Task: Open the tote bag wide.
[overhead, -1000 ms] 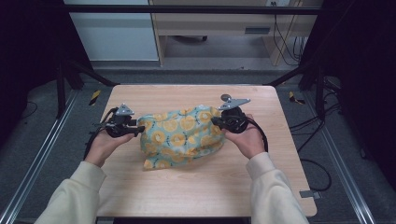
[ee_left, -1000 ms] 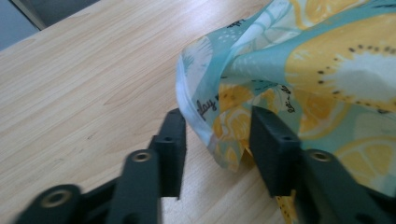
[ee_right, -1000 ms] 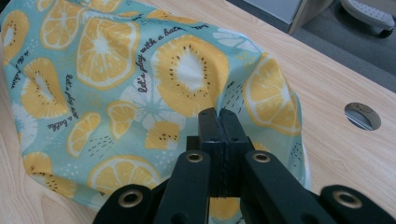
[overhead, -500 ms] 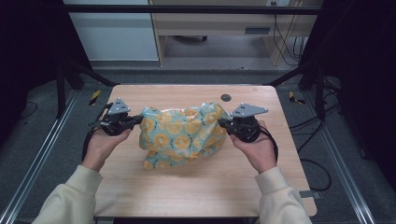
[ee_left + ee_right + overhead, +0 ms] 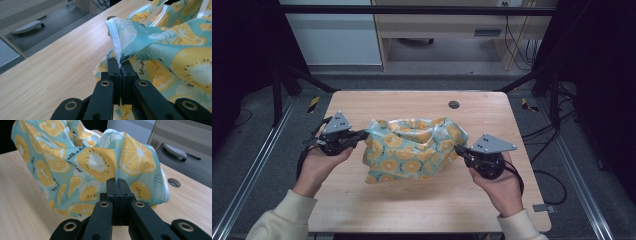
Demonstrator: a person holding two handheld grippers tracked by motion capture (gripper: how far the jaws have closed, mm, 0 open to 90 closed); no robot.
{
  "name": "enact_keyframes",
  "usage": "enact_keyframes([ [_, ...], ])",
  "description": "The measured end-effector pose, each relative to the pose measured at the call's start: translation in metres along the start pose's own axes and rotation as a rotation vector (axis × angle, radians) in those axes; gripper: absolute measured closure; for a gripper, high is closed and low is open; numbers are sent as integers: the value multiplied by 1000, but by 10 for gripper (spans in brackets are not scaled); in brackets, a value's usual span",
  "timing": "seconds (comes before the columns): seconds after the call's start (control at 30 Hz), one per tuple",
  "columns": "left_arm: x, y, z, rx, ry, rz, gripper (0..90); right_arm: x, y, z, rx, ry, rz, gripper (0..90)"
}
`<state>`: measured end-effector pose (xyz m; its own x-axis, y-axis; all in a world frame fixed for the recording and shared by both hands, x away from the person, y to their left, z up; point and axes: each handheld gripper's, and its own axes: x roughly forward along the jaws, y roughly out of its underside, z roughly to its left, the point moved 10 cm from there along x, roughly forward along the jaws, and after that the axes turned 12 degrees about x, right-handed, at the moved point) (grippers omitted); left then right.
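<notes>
Left gripper (image 5: 360,135): fingers (image 5: 113,68) have just closed, pinching the cloth's white-hemmed edge.
Right gripper (image 5: 460,150): fingers (image 5: 124,187) shut tight on a fold of cloth.
Cloth (image 5: 412,147): citrus-print, slung between the 2 pairs of fingers, lower edge on the bench (image 5: 412,205).

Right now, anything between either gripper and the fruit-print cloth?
Nothing visible. The left gripper is pinched shut on a white-hemmed edge of the cloth, and the right gripper is shut on a fold at its other side. The cloth hangs bunched between them over the table.
</notes>
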<state>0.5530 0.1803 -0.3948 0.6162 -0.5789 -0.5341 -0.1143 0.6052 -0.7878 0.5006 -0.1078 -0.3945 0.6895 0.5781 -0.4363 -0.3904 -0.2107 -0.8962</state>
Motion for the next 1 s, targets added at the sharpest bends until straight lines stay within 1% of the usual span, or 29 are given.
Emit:
enact_keyframes([
  [0.1,0,0,-12,21,22,-3,889,-4,11,5,-15,-5,19,900],
  [0.13,0,-1,-15,24,28,-7,889,-5,20,7,-19,-7,34,900],
  [0.17,0,0,-20,31,36,-7,889,-5,24,8,-22,-9,45,900],
  [0.2,0,0,-20,31,36,-7,889,-5,24,8,-22,-9,45,900],
  [0.23,1,0,-24,35,42,-8,889,-4,31,8,-21,-11,58,900],
  [0.3,0,0,-26,39,47,-7,889,-4,34,9,-19,-12,63,900],
  [0.33,0,1,-28,40,50,-9,889,-3,40,8,-13,-13,74,900],
  [0.37,0,1,-28,40,50,-9,889,-3,40,8,-13,-13,74,900],
  [0.47,0,2,-31,47,59,-7,889,0,49,9,-12,-17,97,899],
  [0.53,0,4,-33,45,63,-6,889,1,51,9,-12,-17,102,899],
  [0.57,0,8,-37,46,76,-1,889,4,58,9,-6,-18,118,899],
  [0.6,0,8,-37,46,76,-1,889,5,62,9,-4,-20,126,897],
  [0.63,1,11,-40,47,82,3,889,5,62,9,-4,-20,126,897],
  [0.67,2,15,-43,45,90,9,889,7,66,9,0,-23,134,896],
  [0.7,3,17,-44,48,92,11,889,10,73,10,4,-26,153,886],
  [0.73,4,20,-46,49,98,18,889,10,73,10,4,-26,153,886],
  [0.77,6,25,-49,49,107,27,889,12,77,9,11,-25,161,882],
  [0.9,9,32,-54,45,124,35,889,14,80,8,17,-26,170,880],
  [0.93,11,36,-58,48,136,47,889,16,85,8,22,-24,191,869],
  [1.0,14,40,-62,47,145,54,889,18,88,7,29,-21,205,831],
])
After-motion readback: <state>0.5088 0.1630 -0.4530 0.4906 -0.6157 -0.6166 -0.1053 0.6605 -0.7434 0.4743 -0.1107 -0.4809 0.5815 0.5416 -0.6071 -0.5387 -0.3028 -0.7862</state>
